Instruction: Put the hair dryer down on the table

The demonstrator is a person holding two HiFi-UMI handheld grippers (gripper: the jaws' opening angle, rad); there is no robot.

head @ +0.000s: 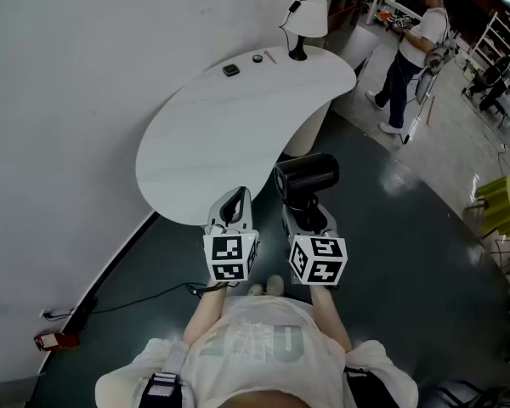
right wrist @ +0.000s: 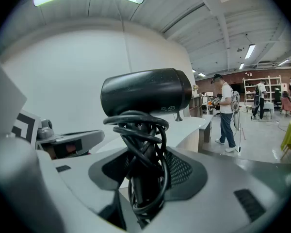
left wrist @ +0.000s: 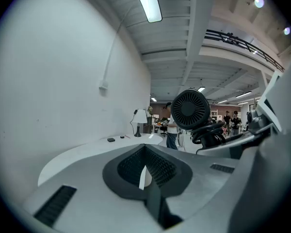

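1. Hair dryer [head: 306, 177] is held up off the floor, just short of the near edge of the white table [head: 229, 134], not yet over it. Barrel lies level; handle points down into the right gripper [head: 308, 215].
2. Right gripper is clamped on the handle, with the black cord [right wrist: 140, 130] wound around the handle between the jaws. Grip looks firm, but the pads bear partly on the cord.
3. Left gripper [head: 231, 211] has its jaws closed together with nothing in them. It hovers beside the dryer and does not touch it.
4. Step in hand, as I judge it: carry forward over the tabletop, then lower.
5. Aim for the broad bare middle of the table, well clear of the lamp [head: 306, 19] and the small dark items [head: 230, 70] at the far end.
6. Tilt so the barrel and handle both meet the surface before letting go; the round barrel may roll.
7. Open the jaws slowly, since the cord loops could snag a pad and drag the dryer on withdrawal.
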